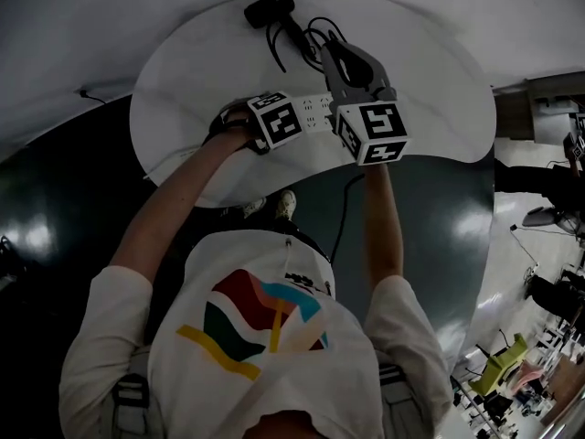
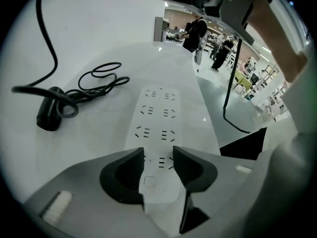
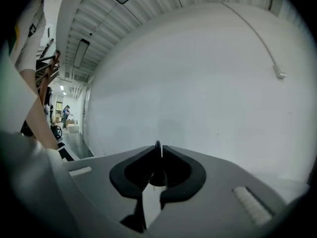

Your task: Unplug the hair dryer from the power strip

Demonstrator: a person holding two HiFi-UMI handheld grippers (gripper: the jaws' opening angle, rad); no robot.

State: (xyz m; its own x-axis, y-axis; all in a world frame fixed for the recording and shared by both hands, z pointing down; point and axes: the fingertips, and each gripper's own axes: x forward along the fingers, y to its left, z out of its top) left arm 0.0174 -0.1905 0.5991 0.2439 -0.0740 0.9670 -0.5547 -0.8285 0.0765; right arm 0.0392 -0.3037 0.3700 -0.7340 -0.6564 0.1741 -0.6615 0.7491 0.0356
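Observation:
The white power strip (image 2: 157,115) lies on the round white table (image 1: 183,90), and every socket I can see on it is empty. My left gripper (image 2: 158,160) points down and is shut on the strip's near end, one pad on each long side. Beyond the strip lies the black hair dryer (image 2: 48,116) with its cord (image 2: 101,81) loosely coiled. My right gripper (image 1: 331,55) is raised above the table, aimed at the wall. In the right gripper view it (image 3: 158,155) is shut on a small dark thing that looks like the dryer's plug (image 3: 157,150).
A black cable (image 2: 229,90) hangs past the table's edge to the dark floor. The person's shoes (image 1: 274,205) stand by the near edge. A white wall rises behind the table. Desks, chairs and people fill the office at the right.

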